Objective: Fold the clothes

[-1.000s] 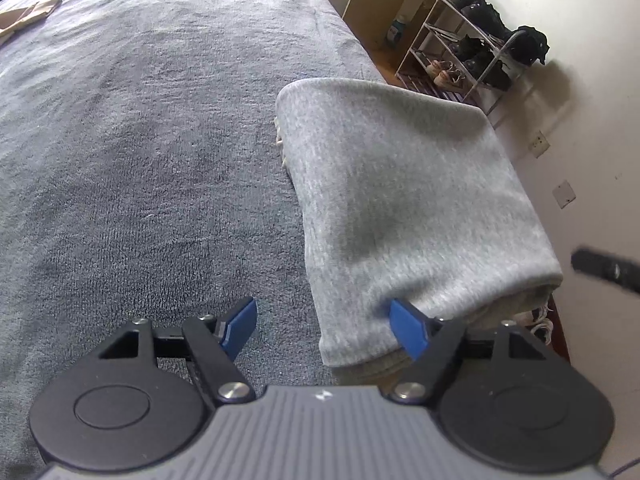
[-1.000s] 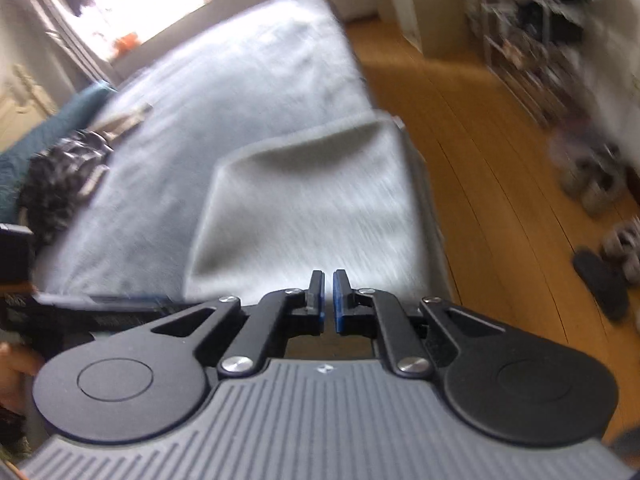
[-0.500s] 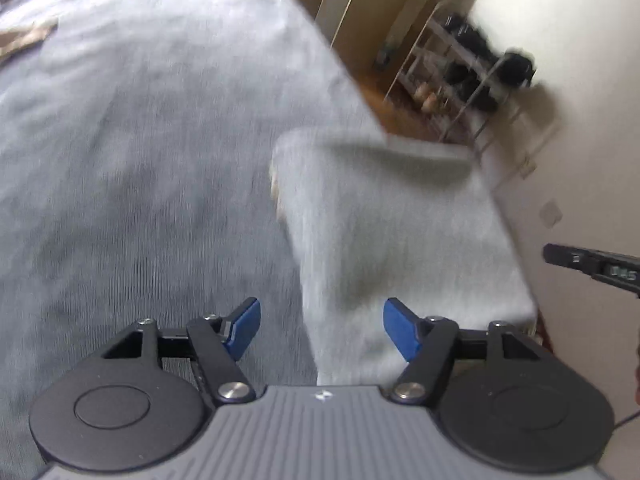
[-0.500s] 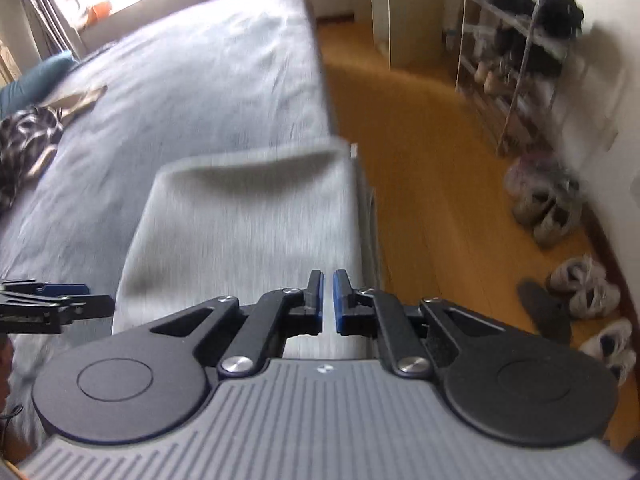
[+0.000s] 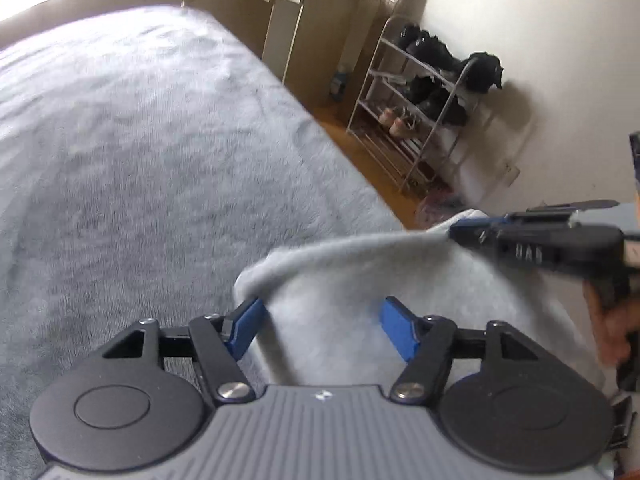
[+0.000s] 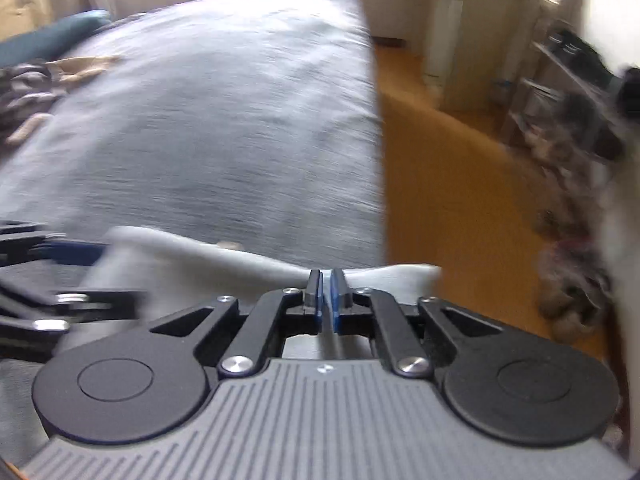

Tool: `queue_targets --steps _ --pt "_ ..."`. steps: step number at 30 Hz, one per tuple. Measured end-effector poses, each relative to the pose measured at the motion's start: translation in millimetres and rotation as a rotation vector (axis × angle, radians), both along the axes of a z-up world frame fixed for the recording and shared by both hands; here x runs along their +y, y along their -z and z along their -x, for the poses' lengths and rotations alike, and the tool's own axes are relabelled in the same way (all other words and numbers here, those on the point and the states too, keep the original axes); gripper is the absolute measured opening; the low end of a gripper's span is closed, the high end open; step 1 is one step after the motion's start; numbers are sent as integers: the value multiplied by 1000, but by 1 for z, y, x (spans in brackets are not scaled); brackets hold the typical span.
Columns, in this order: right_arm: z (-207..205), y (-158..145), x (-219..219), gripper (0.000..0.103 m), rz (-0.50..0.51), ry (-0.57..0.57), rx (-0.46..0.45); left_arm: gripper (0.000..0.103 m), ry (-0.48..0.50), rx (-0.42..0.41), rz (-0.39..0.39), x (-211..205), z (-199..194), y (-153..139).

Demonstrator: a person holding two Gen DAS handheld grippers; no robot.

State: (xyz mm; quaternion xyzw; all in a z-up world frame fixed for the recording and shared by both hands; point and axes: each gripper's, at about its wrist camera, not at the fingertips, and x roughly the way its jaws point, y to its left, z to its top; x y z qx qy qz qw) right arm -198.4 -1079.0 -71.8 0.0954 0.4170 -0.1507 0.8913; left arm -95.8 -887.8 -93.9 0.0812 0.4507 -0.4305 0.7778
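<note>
A folded light grey garment [image 5: 340, 280] lies near the right edge of the bed [image 5: 140, 160]. My right gripper [image 5: 454, 232] comes in from the right and is shut on the garment's far edge, which is lifted into a ridge. The right wrist view shows the same pinch, with my right gripper [image 6: 326, 280] shut on a thin strip of garment [image 6: 224, 264]. My left gripper [image 5: 322, 320] stands open over the garment's far left corner, cloth lying between its blue pads. Its fingers [image 6: 72, 246] show blurred at the left of the right wrist view.
Right of the bed is a wooden floor [image 6: 460, 200] with shoes [image 6: 572, 272] and a metal shoe rack [image 5: 420, 100] by the wall. A cabinet [image 5: 304, 40] stands behind. Loose clothes [image 6: 24, 88] lie at the bed's far left. A hand [image 5: 612, 332] holds the right gripper.
Both grippers have moved forward over the garment to its far edge. The right gripper, with nothing in it before, now pinches that edge, which stands raised.
</note>
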Motion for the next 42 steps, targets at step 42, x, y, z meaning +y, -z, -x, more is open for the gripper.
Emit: queue_targets --steps 42 --pt "94 -45 7 7 -175 -229 -8 68 39 51 77 47 80 -51"
